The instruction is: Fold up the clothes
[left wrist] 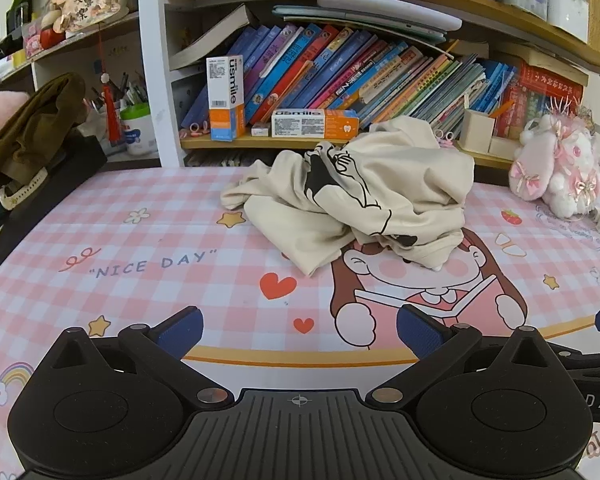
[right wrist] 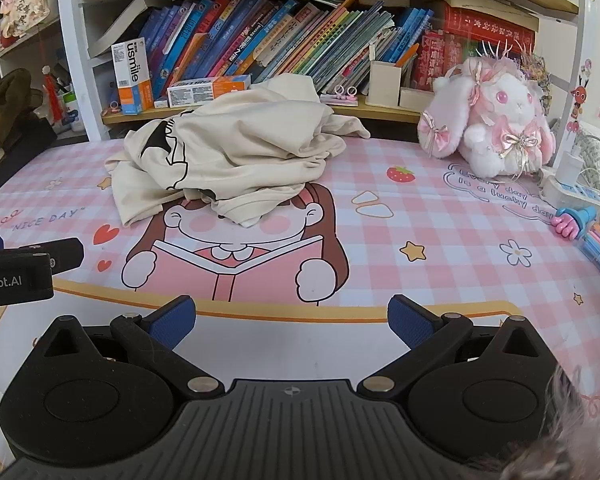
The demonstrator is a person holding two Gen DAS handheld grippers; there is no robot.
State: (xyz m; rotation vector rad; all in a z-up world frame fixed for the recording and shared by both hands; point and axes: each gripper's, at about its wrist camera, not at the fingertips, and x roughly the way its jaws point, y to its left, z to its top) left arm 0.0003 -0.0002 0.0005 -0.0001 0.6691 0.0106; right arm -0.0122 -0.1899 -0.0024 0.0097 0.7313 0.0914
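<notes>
One cream garment (left wrist: 364, 196) with a black print lies crumpled in a heap on the pink checked surface (left wrist: 140, 240), partly covering the cartoon girl's head printed there. Two tongs hover over the near edge: the left tongs (left wrist: 299, 330) and the right tongs (right wrist: 291, 316), each with both blue pads spread wide and nothing between them. Neither touches the garment, which sits well apart from them, toward the bookshelf. Two toothpaste boxes rest on the lower shelf, one upright (left wrist: 225, 96) and one lying flat (left wrist: 314, 122). One plush rabbit (right wrist: 488, 128) sits at the right of the surface, near one white power strip (right wrist: 576, 192). One olive-brown cloth (left wrist: 28, 128) is bunched at the left edge.
</notes>
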